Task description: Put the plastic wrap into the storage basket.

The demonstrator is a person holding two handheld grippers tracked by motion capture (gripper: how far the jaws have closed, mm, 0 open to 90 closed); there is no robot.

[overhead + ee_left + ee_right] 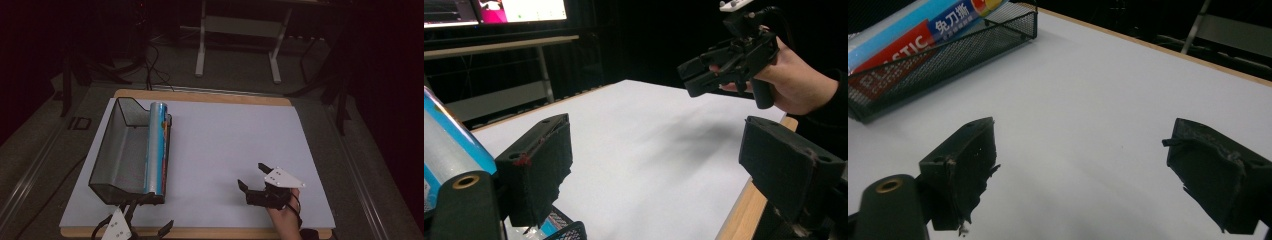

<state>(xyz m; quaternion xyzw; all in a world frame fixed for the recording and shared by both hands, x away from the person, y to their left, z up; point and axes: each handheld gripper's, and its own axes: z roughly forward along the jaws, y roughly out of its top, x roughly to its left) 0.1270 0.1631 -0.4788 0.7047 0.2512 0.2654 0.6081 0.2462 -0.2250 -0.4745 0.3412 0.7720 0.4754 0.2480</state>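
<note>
A black mesh tray (pixel 116 150) lies on the left of the white mat. A blue roll of plastic wrap (pixel 156 147) rests lengthwise along its right wall. My left gripper (pixel 150 218) is at the near end of the tray, open, with nothing between its jaws. In the left gripper view (pixel 659 170) the roll (pixel 449 145) sits just left of the jaws. My right gripper (pixel 251 175), held in a hand, hovers open over the mat's near right part, well away from the tray. The right gripper view (pixel 1080 165) looks across bare mat at the tray (pixel 948 55) and the roll (pixel 923 25).
The white mat (pixel 225 140) covers a wooden table whose edge (pixel 225 233) runs along the front. Beyond the table, white desk legs (pixel 201 50) and cables lie on a dark floor. Monitors (pixel 519 10) glow in the left gripper view.
</note>
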